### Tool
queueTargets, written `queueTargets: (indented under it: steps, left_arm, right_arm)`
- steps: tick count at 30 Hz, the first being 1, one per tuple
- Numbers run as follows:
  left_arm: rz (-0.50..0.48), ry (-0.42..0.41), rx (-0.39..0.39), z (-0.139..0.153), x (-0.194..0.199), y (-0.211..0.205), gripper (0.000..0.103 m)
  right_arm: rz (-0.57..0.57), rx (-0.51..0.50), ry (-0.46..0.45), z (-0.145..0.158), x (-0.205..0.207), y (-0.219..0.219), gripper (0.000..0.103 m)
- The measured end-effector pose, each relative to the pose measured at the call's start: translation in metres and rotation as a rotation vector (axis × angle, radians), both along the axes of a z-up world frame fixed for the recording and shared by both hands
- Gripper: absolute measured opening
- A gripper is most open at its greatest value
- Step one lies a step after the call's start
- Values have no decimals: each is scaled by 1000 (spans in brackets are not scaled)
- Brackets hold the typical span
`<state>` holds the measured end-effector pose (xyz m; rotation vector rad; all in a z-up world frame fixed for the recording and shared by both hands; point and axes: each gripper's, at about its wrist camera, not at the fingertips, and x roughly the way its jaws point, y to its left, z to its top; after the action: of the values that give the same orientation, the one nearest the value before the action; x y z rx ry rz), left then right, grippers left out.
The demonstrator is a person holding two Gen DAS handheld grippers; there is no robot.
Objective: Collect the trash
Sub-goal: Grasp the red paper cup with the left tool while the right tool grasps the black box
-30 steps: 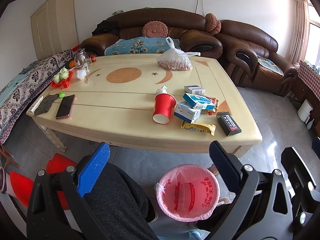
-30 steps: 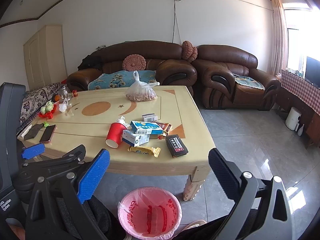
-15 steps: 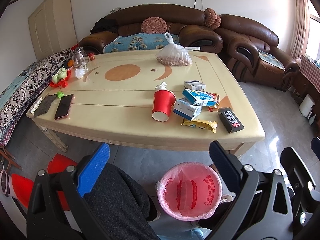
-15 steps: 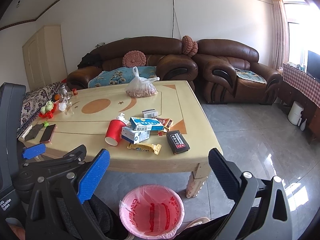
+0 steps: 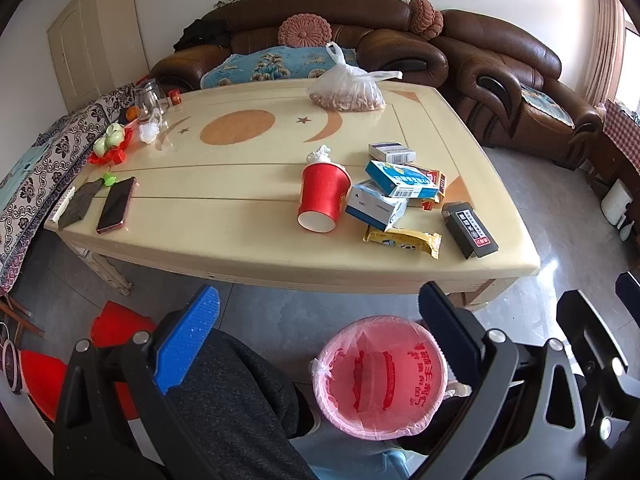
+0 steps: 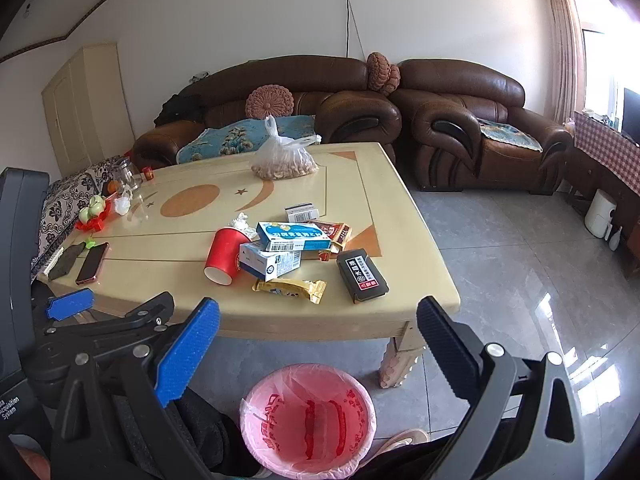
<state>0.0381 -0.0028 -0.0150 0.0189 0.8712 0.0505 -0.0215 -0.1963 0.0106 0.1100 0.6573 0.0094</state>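
Trash cluster at the near right part of the cream table (image 5: 224,216): 1 red paper cup (image 5: 321,196) lying on its side, mouth toward the table's near edge, crumpled white paper (image 5: 319,155) at its base; 1 white-and-blue box (image 5: 376,206) touching the cup, with 1 blue box (image 5: 402,179) stacked across it; 1 small white carton (image 5: 391,152) just behind them; 1 red-brown packet (image 6: 335,231) partly under the blue box; 1 gold wrapper (image 5: 402,239) flat near the table edge; 1 black box (image 5: 469,229) just beside it. On the floor below the near edge, 1 bin with a pink liner (image 5: 380,376). Left gripper (image 5: 318,328) and right gripper (image 6: 318,330): both above the bin, short of the table, fingers spread wide, nothing between them. Farther off on the table: 1 clear bag of nuts (image 5: 348,90), 1 phone (image 5: 117,205).
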Motion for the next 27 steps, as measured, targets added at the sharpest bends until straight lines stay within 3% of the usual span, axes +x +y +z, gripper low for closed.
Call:
queueTargets:
  steps: [9, 27]
  left_arm:
    - [18, 62, -45, -17, 28, 14, 98]
    - [-38, 145, 3, -41, 115, 19, 98]
  right_arm:
    - [3, 4, 35, -16, 29, -13, 97]
    - [68, -2, 113, -52, 117, -40, 97]
